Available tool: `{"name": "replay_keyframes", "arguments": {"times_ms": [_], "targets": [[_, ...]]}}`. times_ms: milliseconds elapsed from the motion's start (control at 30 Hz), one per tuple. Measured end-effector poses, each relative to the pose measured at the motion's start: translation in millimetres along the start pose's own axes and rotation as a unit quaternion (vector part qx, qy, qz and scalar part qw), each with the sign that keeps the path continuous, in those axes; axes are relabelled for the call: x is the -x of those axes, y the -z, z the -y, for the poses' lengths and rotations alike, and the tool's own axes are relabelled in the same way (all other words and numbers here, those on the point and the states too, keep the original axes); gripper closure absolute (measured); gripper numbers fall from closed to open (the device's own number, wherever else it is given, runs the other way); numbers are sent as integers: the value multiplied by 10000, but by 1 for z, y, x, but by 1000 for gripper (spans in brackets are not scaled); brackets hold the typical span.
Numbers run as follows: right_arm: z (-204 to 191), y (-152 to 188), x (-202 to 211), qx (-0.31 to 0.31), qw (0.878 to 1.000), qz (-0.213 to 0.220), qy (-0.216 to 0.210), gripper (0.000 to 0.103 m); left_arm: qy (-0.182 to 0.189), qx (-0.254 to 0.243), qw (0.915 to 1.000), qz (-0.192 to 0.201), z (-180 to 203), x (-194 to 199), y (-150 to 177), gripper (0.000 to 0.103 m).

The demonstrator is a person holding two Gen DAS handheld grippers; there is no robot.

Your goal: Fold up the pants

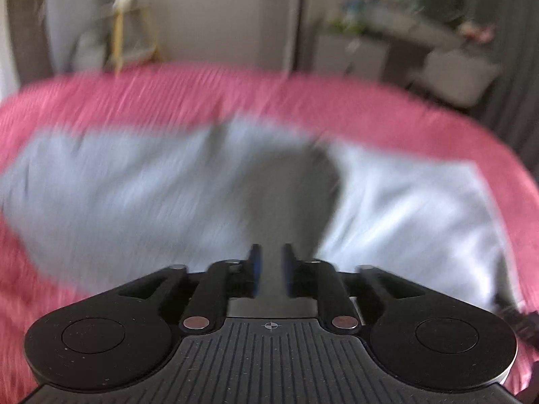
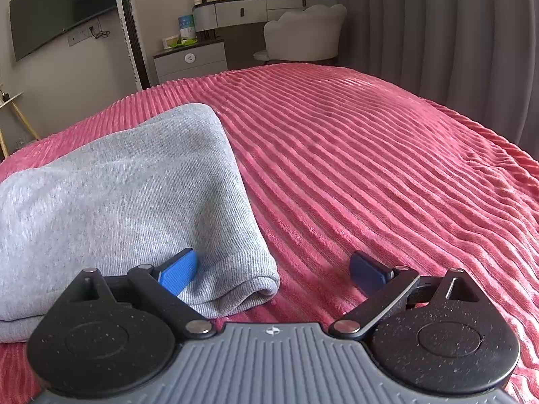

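The grey pants (image 1: pixel 101 185) lie spread across the pink ribbed bedspread (image 1: pixel 168 94); this view is motion-blurred. My left gripper (image 1: pixel 271 249) has its jaws close together, with a darker shaded band of grey cloth running up from between the blue pads, so it looks shut on the pants. In the right wrist view the pants (image 2: pixel 118 185) sit as a folded stack at the left. My right gripper (image 2: pixel 273 256) stands wide open at the stack's near right corner. Its left fingertip (image 2: pixel 182 269) lies over the cloth and its right one (image 2: pixel 365 269) over the bedspread (image 2: pixel 370 168).
Beyond the bed's far edge stand a grey nightstand (image 2: pixel 190 59), a dressing table (image 2: pixel 256 8) with bottles, and a white chair (image 2: pixel 303 33). A dark TV (image 2: pixel 60 10) hangs on the left wall. Grey curtains (image 2: pixel 454 33) run along the right.
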State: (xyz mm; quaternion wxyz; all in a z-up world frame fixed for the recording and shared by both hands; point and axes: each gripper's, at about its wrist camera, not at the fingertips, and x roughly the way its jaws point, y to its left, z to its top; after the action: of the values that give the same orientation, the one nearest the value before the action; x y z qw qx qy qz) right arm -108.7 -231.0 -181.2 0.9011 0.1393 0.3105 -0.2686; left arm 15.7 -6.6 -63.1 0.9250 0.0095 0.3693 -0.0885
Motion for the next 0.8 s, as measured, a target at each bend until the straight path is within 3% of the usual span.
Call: {"name": "replay_keyframes", "arguments": {"times_ms": [33, 67, 200, 300, 400, 433, 467, 633, 733, 800], "targets": [[-1, 0, 0, 17, 10000, 1, 13, 6, 133, -208, 9995, 220, 11, 5, -5, 58], [-1, 0, 0, 25, 10000, 2, 20, 6, 225, -382, 9984, 358, 22, 6, -8, 54], [-2, 1, 0, 12, 10000, 9, 48, 6, 630, -973, 9916, 573, 64, -6, -18, 52], [-5, 1, 0, 91, 9999, 1, 121, 6, 814, -1101, 9902, 264, 76, -30, -13, 50], [-6, 1, 0, 144, 9998, 24, 140, 6, 229, -1272, 9911, -326, 71, -68, -2, 55], [-6, 2, 0, 145, 9998, 26, 135, 6, -35, -1326, 9902, -435, 66, -77, 2, 46], [-5, 2, 0, 140, 9998, 31, 125, 6, -93, -1251, 9916, -299, 58, -77, 5, 27], [-3, 2, -2, 89, 9999, 42, 95, 6, -259, -865, 9958, -166, 17, -55, 9, 21], [-3, 2, -2, 83, 9999, 39, 98, 6, -883, -795, 9928, -178, -7, -40, 14, 24], [-1, 1, -2, 14, 10000, 7, 68, 6, -1024, -528, 9932, -187, -29, -28, 16, 23]]}}
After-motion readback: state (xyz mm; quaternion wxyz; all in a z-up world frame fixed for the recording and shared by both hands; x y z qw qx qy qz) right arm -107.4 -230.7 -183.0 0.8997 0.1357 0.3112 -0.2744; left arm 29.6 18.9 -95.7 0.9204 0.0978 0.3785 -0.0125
